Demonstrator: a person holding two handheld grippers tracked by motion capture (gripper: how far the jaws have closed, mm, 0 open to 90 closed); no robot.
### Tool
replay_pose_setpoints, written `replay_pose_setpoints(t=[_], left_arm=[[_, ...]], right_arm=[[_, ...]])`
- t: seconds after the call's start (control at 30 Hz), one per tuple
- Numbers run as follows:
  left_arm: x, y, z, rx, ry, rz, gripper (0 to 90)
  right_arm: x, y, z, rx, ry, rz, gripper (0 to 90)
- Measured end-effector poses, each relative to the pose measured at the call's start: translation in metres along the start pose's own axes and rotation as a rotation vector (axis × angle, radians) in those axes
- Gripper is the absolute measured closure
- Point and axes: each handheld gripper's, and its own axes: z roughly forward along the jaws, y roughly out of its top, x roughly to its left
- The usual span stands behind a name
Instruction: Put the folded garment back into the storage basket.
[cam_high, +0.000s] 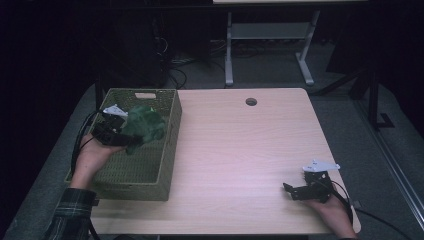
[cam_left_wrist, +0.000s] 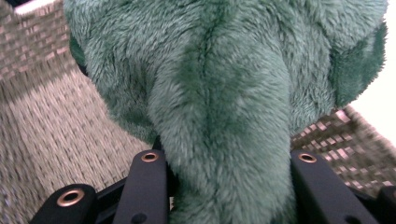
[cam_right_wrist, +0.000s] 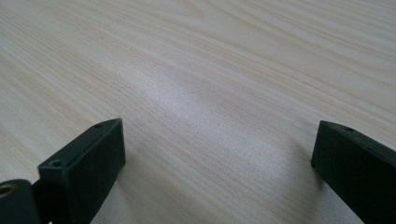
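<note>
A green plush toy (cam_high: 144, 125) hangs over the inside of a woven olive basket (cam_high: 165, 165) at the table's left. My left gripper (cam_high: 125, 135) is shut on the toy from the left side. In the left gripper view the furry green body (cam_left_wrist: 224, 107) bulges between the two black jaws, with the basket's weave (cam_left_wrist: 42, 126) behind it. Near the table's front right corner my right gripper (cam_high: 290, 190) rests low over the wood, held by a hand. Its jaws stand wide apart over bare tabletop (cam_right_wrist: 210, 102) with nothing between them.
The light wooden table (cam_high: 240, 150) has a round cable hole (cam_high: 251, 101) near its far edge. Behind it on the dark floor stand the grey legs of another desk (cam_high: 229, 55) and some cables. A plaid sleeve (cam_high: 72, 212) enters at the bottom left.
</note>
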Motion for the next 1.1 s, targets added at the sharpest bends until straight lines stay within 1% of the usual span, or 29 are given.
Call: replay_pose_setpoints(t=[0.07,0.13,0.2,0.3,0.4,0.47,0.63,0.7,0.73,0.83,0.87,0.9,0.93,0.97,1.03,1.07,1.1], left_arm=[[0.004,-0.007,0.006,0.022,0.016,-0.005,62.8],[0.007,-0.013,0.011,0.034,0.023,-0.021,62.8],[0.011,-0.019,0.016,0.052,0.030,-0.021,62.8],[0.014,-0.026,0.024,0.073,0.034,-0.036,62.6],[0.016,-0.032,0.032,0.099,0.041,-0.034,62.2],[0.017,-0.036,0.037,0.111,0.046,-0.039,61.9],[0.017,-0.040,0.046,0.136,0.054,-0.038,61.3],[0.017,-0.041,0.050,0.148,0.046,-0.041,61.1],[0.017,-0.042,0.052,0.151,0.041,-0.050,61.0],[0.018,-0.043,0.056,0.186,0.042,-0.055,59.1],[0.018,-0.044,0.058,0.193,0.040,-0.063,57.8],[0.018,-0.044,0.058,0.200,0.037,-0.057,54.7],[0.018,-0.044,0.059,0.203,0.031,-0.056,50.1],[0.018,-0.045,0.060,0.206,0.034,-0.051,46.2],[0.018,-0.045,0.062,0.206,0.047,-0.042,35.1],[0.017,-0.045,0.062,0.200,0.061,-0.032,30.3],[0.017,-0.045,0.062,0.193,0.068,-0.031,24.3]], right_arm=[[0.000,0.000,0.000,0.000,0.000,0.000,2.6],[0.000,0.000,0.000,0.000,0.000,0.000,2.6],[0.000,0.000,0.000,0.000,0.001,0.000,2.7],[0.000,0.000,0.000,0.000,0.001,0.000,2.7],[0.000,0.000,0.000,0.000,0.001,0.000,2.7],[0.000,0.000,0.000,0.000,0.001,0.000,2.6],[0.000,0.000,0.000,0.000,0.000,0.000,2.6],[0.000,0.000,0.000,0.000,0.000,0.000,2.6],[0.000,0.000,0.000,0.000,0.000,0.000,2.6],[0.000,0.000,0.000,0.000,0.000,0.000,2.7],[0.000,0.000,0.000,0.000,0.000,0.000,2.7],[0.000,0.000,0.000,0.000,0.000,0.000,2.6],[0.000,0.000,0.000,0.000,0.000,0.000,2.7],[0.000,0.000,0.000,0.000,0.000,0.000,2.7],[0.000,0.000,0.000,0.000,0.000,0.000,2.6],[0.000,0.000,0.000,0.000,0.000,0.000,2.6],[0.000,0.000,0.000,0.000,0.000,0.000,2.7]])
